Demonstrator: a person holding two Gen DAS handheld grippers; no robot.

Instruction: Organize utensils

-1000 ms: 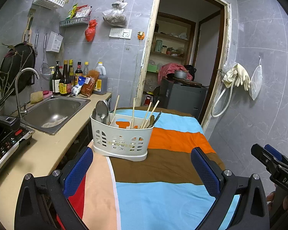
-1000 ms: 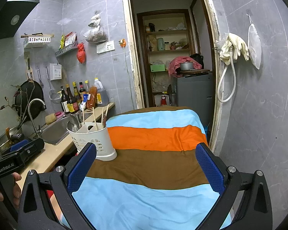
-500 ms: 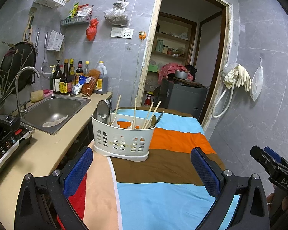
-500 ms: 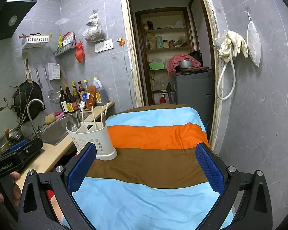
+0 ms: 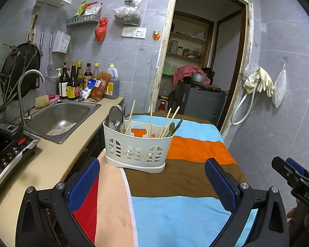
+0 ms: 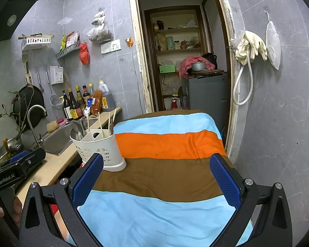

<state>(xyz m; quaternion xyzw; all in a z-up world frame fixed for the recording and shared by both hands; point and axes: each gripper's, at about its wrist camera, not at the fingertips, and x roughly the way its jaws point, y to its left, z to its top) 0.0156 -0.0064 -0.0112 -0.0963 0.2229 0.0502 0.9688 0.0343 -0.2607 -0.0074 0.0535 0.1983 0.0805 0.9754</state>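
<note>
Fingers [image 5: 84,185] spread, utensil caddy [image 5: 137,150] ahead

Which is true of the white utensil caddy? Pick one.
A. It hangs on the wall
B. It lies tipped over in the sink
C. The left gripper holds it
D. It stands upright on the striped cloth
D: the white utensil caddy stands upright on the striped cloth, chopsticks sticking up.

Bare cloth [image 5: 175,185] before caddy [image 5: 137,147]
</note>
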